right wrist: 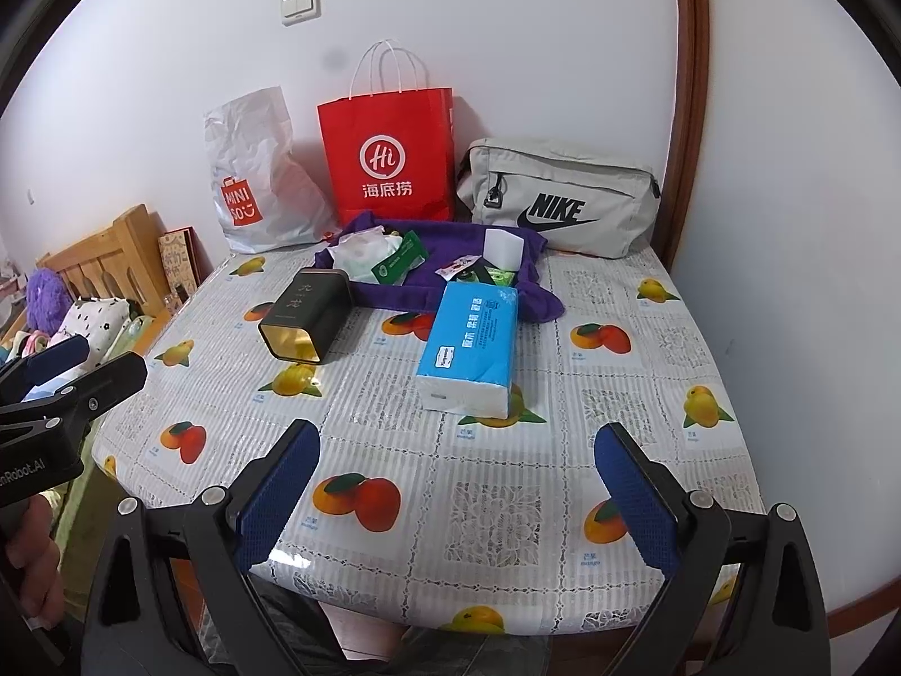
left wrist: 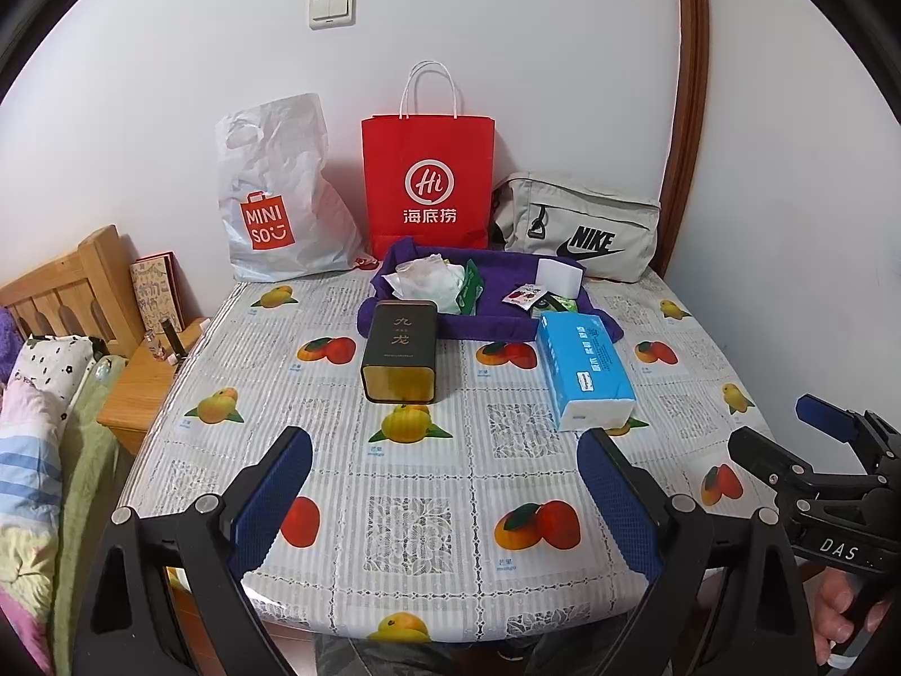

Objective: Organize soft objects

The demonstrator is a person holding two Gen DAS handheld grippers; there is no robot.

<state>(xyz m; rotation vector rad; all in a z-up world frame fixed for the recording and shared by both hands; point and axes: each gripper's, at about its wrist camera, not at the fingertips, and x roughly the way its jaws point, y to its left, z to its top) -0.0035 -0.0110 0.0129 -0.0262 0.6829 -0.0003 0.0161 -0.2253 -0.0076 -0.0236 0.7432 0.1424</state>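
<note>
A purple cloth lies spread at the back of the table, holding a white crumpled wrap, a green packet, a white sponge block and small sachets. A blue tissue pack lies in front of it on the right. A black tin lies on its side to the left. My left gripper and right gripper hover open over the table's front edge, both empty.
Against the wall stand a white Miniso bag, a red paper bag and a grey Nike pouch. A wooden bed frame with bedding is at the left. The fruit-print tablecloth is bare in front.
</note>
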